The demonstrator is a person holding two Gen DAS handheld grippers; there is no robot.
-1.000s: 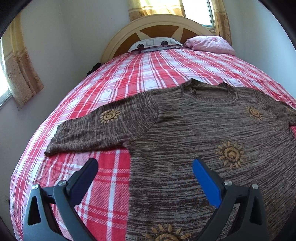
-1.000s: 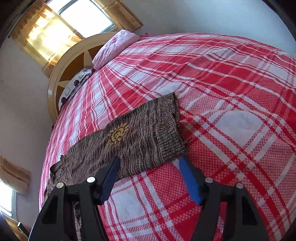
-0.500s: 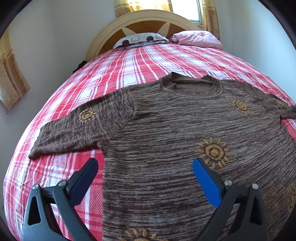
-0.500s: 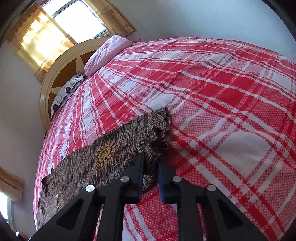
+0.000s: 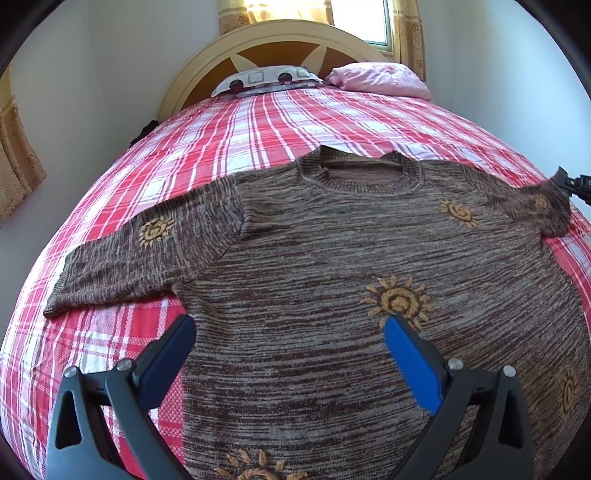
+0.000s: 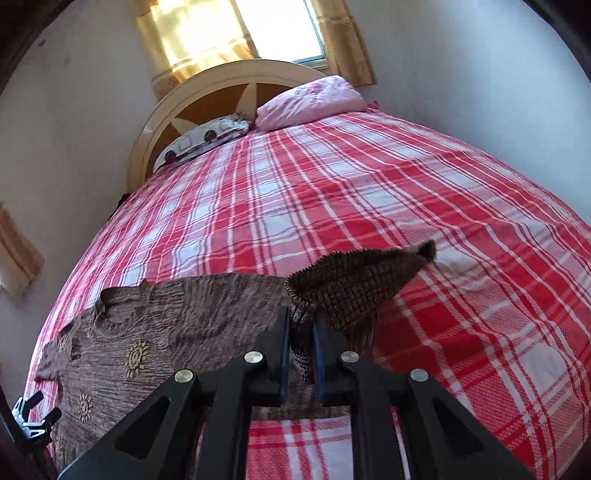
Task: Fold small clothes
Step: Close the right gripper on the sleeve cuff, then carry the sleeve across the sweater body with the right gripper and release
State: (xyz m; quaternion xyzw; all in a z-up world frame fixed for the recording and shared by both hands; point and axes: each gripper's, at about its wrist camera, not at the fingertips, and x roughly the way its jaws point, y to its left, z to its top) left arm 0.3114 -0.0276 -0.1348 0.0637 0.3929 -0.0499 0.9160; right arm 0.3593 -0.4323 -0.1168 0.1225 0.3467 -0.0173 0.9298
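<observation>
A brown knit sweater (image 5: 332, 258) with orange sun motifs lies face up on the red plaid bed (image 5: 258, 129), its left sleeve (image 5: 122, 258) spread flat. My left gripper (image 5: 290, 343) is open and empty, hovering above the sweater's lower left body. My right gripper (image 6: 300, 345) is shut on the cuff of the right sleeve (image 6: 354, 280) and holds it lifted off the bed. The sweater's body (image 6: 147, 332) shows to its left in the right wrist view. In the left wrist view the lifted sleeve (image 5: 550, 210) is at the far right, with the right gripper (image 5: 574, 186) beside it.
A patterned pillow (image 5: 266, 79) and a pink pillow (image 5: 380, 83) lie by the round headboard (image 5: 273, 44). White walls stand close on both sides of the bed. Curtained windows (image 6: 236, 33) are behind the headboard. The left gripper (image 6: 33, 417) shows at the right wrist view's lower left edge.
My right gripper closed on the right sleeve cuff and lifted it, swinging it inward. My left gripper moved right over the sweater body and stayed open.
</observation>
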